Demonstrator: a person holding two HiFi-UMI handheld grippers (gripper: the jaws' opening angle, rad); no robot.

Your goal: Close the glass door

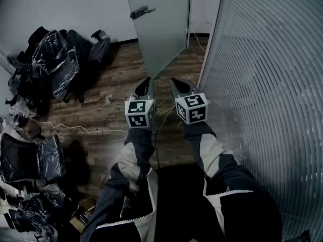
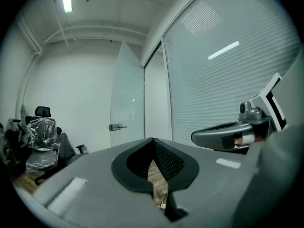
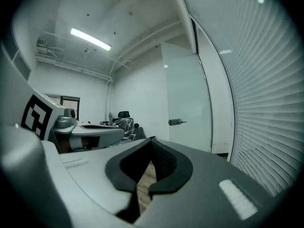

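Observation:
The frosted glass door (image 1: 161,19) stands swung open ahead of me, its metal lever handle (image 1: 142,11) on the left face. My left gripper (image 1: 147,79) and right gripper (image 1: 173,80) are held side by side, well short of the door, both shut with nothing in them. In the left gripper view the door (image 2: 128,99) and handle (image 2: 117,127) lie beyond the closed left gripper (image 2: 152,139), and the right gripper (image 2: 228,136) shows at the right. In the right gripper view the door (image 3: 187,103) and handle (image 3: 176,122) are ahead of the shut right gripper (image 3: 152,138).
A glass wall with blinds (image 1: 272,84) runs along the right. Office chairs wrapped in plastic (image 1: 55,64) crowd the left side, with more bagged items (image 1: 30,160) nearer me. Thin cables (image 1: 86,129) trail over the wooden floor (image 1: 101,115).

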